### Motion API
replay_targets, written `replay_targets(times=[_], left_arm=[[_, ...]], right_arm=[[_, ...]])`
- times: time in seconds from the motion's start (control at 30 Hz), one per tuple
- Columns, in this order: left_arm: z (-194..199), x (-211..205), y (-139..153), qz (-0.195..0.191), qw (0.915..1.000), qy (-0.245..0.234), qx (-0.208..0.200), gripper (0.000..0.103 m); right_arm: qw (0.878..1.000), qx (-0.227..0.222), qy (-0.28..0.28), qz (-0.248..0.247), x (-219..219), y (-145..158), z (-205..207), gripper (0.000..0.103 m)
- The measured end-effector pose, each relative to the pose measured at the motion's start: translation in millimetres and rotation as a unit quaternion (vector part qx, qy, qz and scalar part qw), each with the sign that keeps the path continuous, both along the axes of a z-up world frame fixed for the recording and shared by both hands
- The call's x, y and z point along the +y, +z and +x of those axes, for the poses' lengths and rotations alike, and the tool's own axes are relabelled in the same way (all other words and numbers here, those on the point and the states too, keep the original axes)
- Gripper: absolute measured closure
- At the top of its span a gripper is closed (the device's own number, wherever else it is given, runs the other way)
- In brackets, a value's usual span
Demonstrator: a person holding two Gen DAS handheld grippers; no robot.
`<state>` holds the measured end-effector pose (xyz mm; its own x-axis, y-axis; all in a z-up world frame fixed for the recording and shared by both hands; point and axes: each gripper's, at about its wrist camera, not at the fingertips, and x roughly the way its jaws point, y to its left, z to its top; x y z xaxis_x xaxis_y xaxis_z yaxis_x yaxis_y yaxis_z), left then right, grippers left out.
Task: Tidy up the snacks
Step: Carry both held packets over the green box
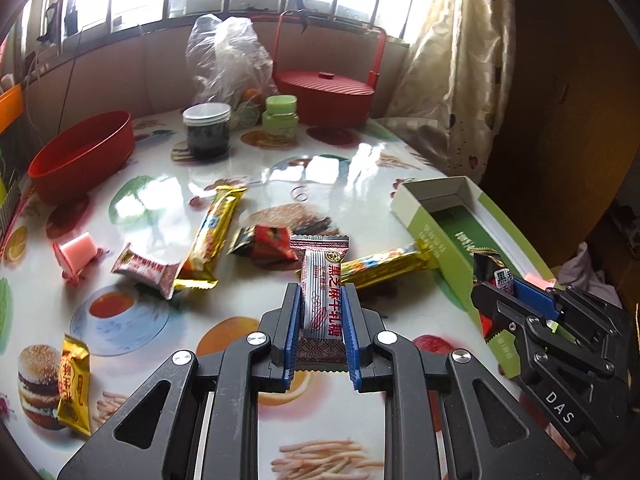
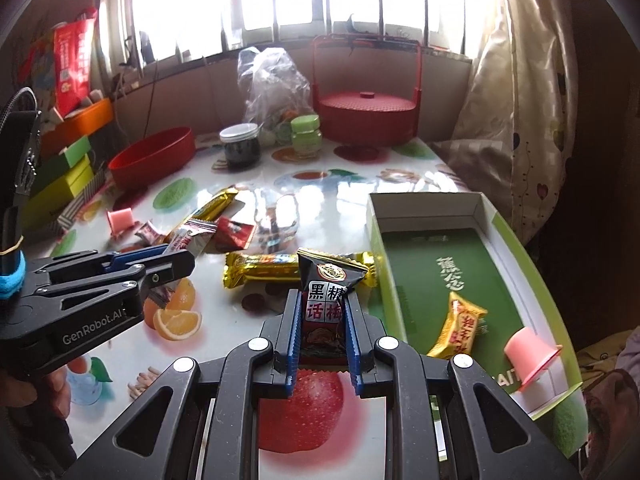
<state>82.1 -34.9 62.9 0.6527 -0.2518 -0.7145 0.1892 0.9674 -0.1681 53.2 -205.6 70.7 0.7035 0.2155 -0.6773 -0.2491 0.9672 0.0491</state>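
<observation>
Both grippers clamp a wrapped sweet above the snack-strewn table.

The left gripper (image 1: 322,304) pinches a white-and-maroon sesame nougat packet (image 1: 320,296) upright between its blue pads; the right gripper (image 2: 322,312) grips a black plum candy packet (image 2: 326,292) just beside the open green box (image 2: 436,264), which holds 1 yellow candy (image 2: 458,330) and 1 pink jelly cup (image 2: 528,354). What looks like 2 gold bars, among other sweets, lies loose on the table (image 1: 360,168).
</observation>
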Motion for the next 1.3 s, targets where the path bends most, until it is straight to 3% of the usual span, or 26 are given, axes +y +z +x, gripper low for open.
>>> replay_targets(times=[0.6,1.3], left_arm=[[11.1,-51.5,11.7,-0.007,0.9981,-0.060,-0.011,0.082],[35.2,-106.4,9.0,-0.013,0.9935,-0.113,0.002,0.082]], right_arm=[[0.998,-0.014,-0.057,0.002,-49.3,9.3,-6.3,0.084],[0.993,0.009,-0.119,0.003,-104.8,-8.2,-9.8,0.084]])
